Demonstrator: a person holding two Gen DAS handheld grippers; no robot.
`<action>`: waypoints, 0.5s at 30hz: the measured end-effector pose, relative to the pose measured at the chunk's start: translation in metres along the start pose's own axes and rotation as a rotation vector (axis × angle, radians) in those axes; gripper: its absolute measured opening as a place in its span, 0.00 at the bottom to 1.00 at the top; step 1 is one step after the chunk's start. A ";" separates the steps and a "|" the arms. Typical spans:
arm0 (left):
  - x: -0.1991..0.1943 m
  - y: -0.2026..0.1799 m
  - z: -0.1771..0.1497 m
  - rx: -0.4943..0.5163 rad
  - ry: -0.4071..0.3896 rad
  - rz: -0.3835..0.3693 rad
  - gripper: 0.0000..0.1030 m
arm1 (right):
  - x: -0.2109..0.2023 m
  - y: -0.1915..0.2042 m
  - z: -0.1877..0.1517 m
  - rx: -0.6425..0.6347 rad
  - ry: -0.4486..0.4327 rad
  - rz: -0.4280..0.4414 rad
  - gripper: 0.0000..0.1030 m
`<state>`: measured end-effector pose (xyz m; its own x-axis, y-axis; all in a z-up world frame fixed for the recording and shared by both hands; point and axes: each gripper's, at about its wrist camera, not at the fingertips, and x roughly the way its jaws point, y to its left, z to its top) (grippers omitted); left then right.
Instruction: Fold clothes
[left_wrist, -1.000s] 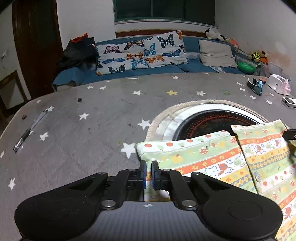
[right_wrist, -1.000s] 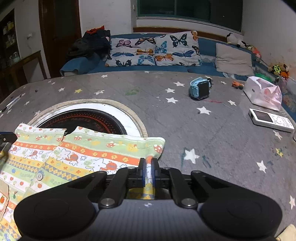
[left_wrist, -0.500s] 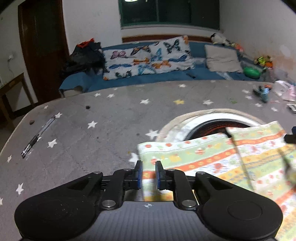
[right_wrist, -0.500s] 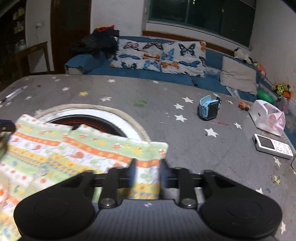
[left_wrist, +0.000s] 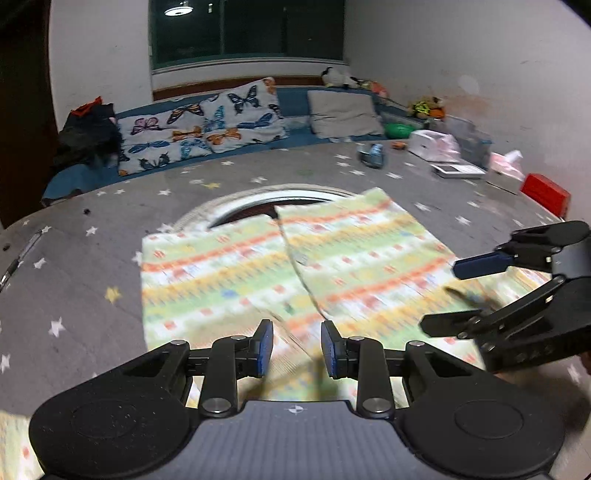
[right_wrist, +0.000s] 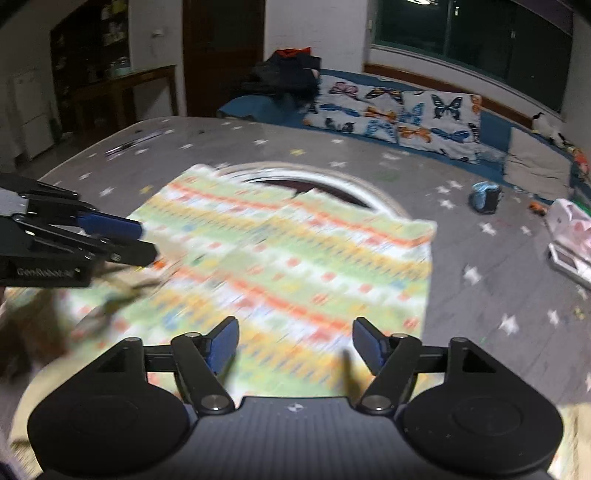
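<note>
A small patterned garment (left_wrist: 295, 266) in green, orange and yellow stripes lies flat on the star-print grey table (left_wrist: 92, 288), its far edge over a round inset. My left gripper (left_wrist: 296, 349) hovers open above the garment's near edge, holding nothing. In the right wrist view the same garment (right_wrist: 295, 258) spreads ahead of my right gripper (right_wrist: 295, 345), which is wide open and empty. Each gripper shows in the other's view: the right gripper (left_wrist: 439, 295) at the right, the left gripper (right_wrist: 144, 240) at the left. Both views are motion-blurred.
A round white-rimmed inset (left_wrist: 273, 197) sits in the table under the garment's far edge. A blue watch (right_wrist: 484, 197), a white device (left_wrist: 456, 170), a red box (left_wrist: 545, 194) and a pink bag (right_wrist: 570, 227) lie to the right. A pen (left_wrist: 20, 254) lies left. Butterfly pillows (left_wrist: 207, 127) are behind.
Both grippers have let go of the garment's corners, opened, and pulled up and back. The garment now lies flat on the table.
</note>
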<state>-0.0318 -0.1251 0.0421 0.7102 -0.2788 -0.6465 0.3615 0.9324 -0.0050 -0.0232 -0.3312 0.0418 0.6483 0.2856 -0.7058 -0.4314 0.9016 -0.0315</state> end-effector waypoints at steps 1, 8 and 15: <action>-0.001 -0.004 -0.004 0.005 0.002 -0.004 0.30 | -0.004 0.005 -0.006 -0.004 -0.001 -0.002 0.70; -0.001 -0.018 -0.027 0.022 0.027 -0.011 0.30 | -0.030 0.019 -0.046 -0.024 -0.026 -0.065 0.74; 0.000 -0.018 -0.036 0.008 0.029 0.000 0.32 | -0.060 -0.004 -0.072 0.077 -0.064 -0.125 0.78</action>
<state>-0.0600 -0.1335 0.0151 0.6925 -0.2718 -0.6682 0.3664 0.9304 0.0014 -0.1054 -0.3757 0.0338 0.7337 0.1876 -0.6531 -0.2969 0.9530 -0.0597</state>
